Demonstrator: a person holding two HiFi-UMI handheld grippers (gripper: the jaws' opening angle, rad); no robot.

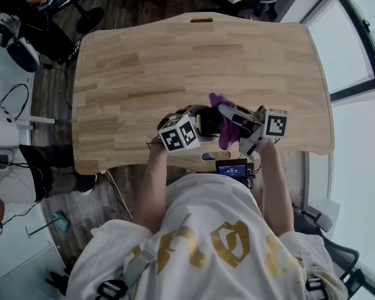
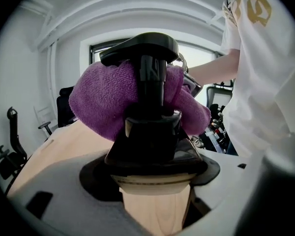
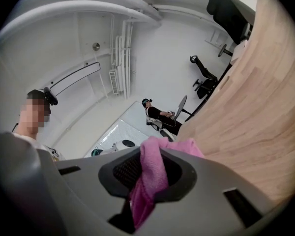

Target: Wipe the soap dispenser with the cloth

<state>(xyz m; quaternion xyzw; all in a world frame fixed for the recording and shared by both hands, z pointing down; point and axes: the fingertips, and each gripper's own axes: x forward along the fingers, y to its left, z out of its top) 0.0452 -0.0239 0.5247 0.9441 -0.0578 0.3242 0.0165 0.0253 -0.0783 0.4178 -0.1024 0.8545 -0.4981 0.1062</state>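
My left tool (image 2: pixel 155 188) is clamped tight on the soap dispenser (image 2: pixel 152 129) just under its black collar, by the near edge of the tabletop (image 1: pixel 175 61). It looks hard and smooth, likely slippery, and the pump head (image 2: pixel 142 45) would probably sink if pressed, so the body is the place to grip. My right tool (image 3: pixel 150 181) pinches the purple cloth (image 2: pixel 101 102), soft and limp, bunched against the pump. The tabletop is pale bare wood. The room is white, with windows (image 1: pixel 362 42), office chairs (image 3: pixel 204 77) and a seated person (image 3: pixel 160 114) farther off.
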